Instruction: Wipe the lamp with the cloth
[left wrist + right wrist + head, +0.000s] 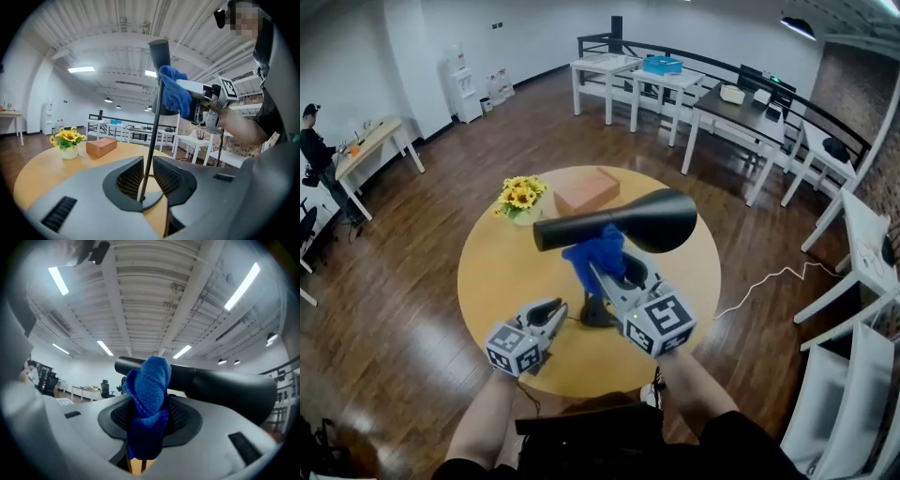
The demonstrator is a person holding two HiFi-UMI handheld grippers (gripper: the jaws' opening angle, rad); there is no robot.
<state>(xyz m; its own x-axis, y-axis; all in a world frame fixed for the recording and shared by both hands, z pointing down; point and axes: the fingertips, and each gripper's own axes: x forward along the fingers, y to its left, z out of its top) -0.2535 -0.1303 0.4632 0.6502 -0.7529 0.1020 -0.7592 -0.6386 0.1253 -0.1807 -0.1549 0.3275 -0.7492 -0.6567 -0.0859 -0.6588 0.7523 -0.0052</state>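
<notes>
Cloth (pixel 151 390) between right tongs (pixel 150 416), beside lamp (pixel 661 221)

My left claw (pixel 549 311) and my right claw (pixel 602 279) have smooth grey shells. Each one carries a cube (pixel 514 349) with black-and-white square markers. The inner pads (pixel 130 180) are dark, with a fine ribbed pattern. My forearms are bare, and I wear a black top (pixel 609 441).

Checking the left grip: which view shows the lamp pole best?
Left gripper view: the lamp pole runs from the left gripper, clamped on it, up to the shade. Head view mostly hides it behind shade and cloth. Right gripper view shows only cloth and shade.
</notes>
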